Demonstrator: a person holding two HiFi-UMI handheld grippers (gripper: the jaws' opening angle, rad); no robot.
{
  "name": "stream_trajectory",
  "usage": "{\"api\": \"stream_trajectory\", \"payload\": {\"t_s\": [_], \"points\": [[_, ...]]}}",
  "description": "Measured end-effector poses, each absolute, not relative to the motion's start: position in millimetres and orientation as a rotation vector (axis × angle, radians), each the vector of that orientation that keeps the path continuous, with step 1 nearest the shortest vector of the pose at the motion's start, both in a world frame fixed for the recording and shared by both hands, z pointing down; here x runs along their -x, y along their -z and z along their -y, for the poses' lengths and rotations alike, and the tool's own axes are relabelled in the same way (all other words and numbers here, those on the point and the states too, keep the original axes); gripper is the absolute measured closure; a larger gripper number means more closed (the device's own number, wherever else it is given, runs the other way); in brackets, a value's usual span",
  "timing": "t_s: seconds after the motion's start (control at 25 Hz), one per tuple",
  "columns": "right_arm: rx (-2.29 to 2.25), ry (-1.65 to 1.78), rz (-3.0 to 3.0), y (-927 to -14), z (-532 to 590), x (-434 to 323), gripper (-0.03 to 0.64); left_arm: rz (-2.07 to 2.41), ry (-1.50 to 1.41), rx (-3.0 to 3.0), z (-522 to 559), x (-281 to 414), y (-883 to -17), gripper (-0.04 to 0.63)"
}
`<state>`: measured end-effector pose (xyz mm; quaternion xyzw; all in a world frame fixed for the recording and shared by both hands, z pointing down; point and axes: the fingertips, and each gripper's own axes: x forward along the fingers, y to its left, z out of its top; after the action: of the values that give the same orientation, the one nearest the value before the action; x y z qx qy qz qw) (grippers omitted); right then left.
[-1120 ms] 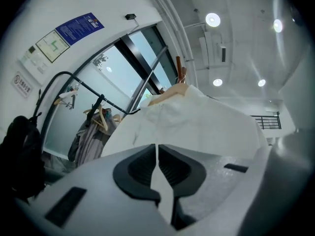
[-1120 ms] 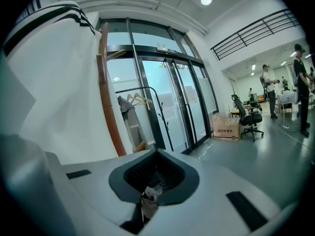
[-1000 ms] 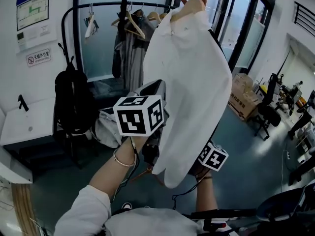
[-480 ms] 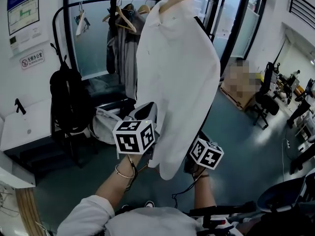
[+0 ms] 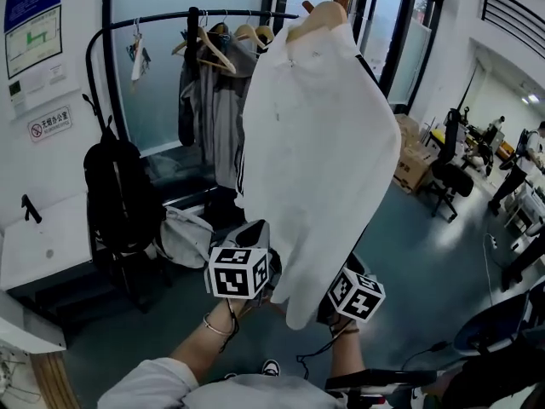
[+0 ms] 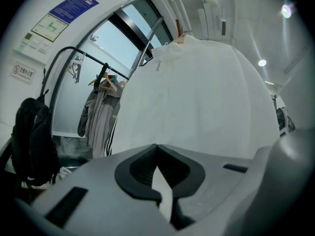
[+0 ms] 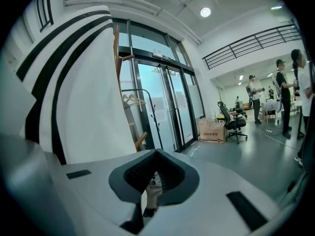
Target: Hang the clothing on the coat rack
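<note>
A white shirt hangs on a wooden hanger, high up beside a brown wooden stand. It fills the left gripper view as the white shirt, and its black-striped side shows in the right gripper view. My left gripper is shut, and its marker cube sits at the shirt's lower left hem. My right gripper looks shut too. Its cube is just under the hem at the right. Neither gripper visibly holds the cloth.
A black rack at the back carries grey clothes and bare hangers. A black backpack stands at the left with a pale bag beside it. Boxes, an office chair and glass doors are at the right.
Both grippers have sunk from the shirt's middle to its hem, the left one further. The shirt stays hanging at the top.
</note>
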<state>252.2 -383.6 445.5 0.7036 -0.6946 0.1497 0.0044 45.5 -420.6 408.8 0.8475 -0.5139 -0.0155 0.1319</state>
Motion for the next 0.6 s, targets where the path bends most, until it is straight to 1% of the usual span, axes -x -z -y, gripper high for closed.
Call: {"api": "stream_trajectory", "payload": {"t_s": [0.24, 0.6], "points": [[-2.256, -0.501, 2.122, -454, 355, -243, 0.594, 1.386, 0.017, -2.506, 413, -43, -422, 0.588], [-2.281, -0.413, 2.058, -434, 343, -232, 0.595, 1.322, 0.021, -2.511, 409, -39, -429, 0.588]]}}
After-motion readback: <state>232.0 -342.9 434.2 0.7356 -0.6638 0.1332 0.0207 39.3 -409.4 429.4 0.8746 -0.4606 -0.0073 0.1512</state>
